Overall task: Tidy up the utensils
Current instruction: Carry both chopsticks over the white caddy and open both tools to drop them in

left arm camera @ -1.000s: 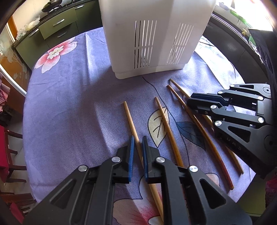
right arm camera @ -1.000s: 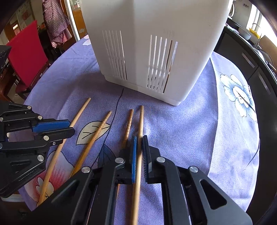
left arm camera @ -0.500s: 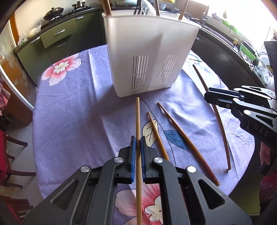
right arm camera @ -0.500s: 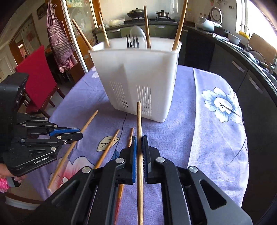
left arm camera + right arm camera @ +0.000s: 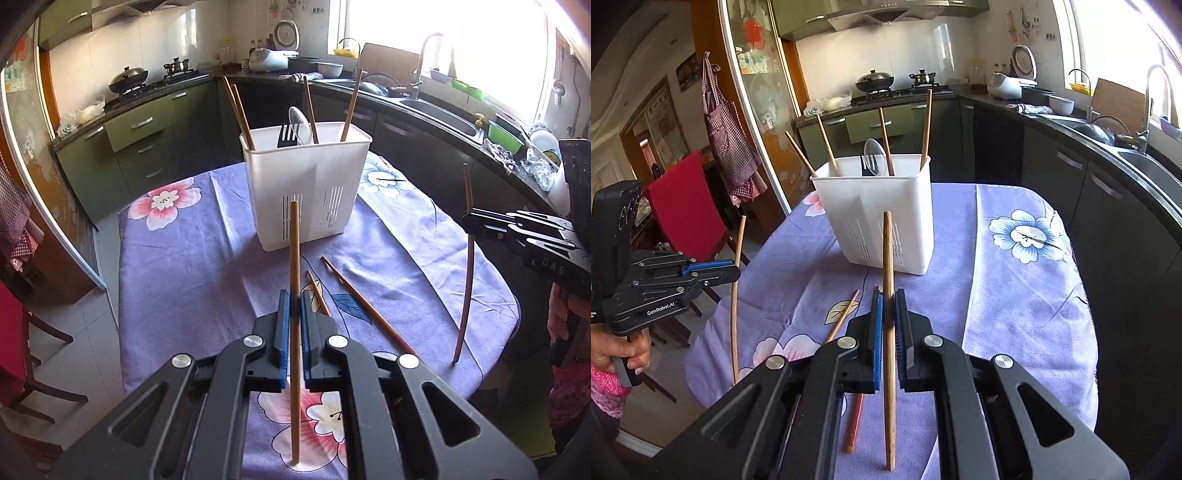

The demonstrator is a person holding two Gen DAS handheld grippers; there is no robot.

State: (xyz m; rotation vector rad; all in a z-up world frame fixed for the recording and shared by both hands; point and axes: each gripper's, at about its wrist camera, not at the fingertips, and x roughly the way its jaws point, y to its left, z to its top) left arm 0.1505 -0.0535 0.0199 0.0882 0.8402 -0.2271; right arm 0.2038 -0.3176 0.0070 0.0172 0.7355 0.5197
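Because the white caddy (image 5: 306, 184) stands upright with its mouth well above the cloth, I hold a chopstick clear of the table in each gripper, ready to go in from above. My left gripper (image 5: 292, 306) pinches a pale chopstick (image 5: 294, 251) near its middle, pads pressed on it, so neither end droops. My right gripper (image 5: 888, 306) clamps a second chopstick (image 5: 888, 258) the same way, its tip aimed toward the caddy (image 5: 882, 206). Chopsticks, a fork and a spoon already stand inside the caddy. Two more chopsticks (image 5: 354, 299) lie loose on the purple floral tablecloth (image 5: 184, 258) between me and the caddy, waiting for a later trip, I judge.
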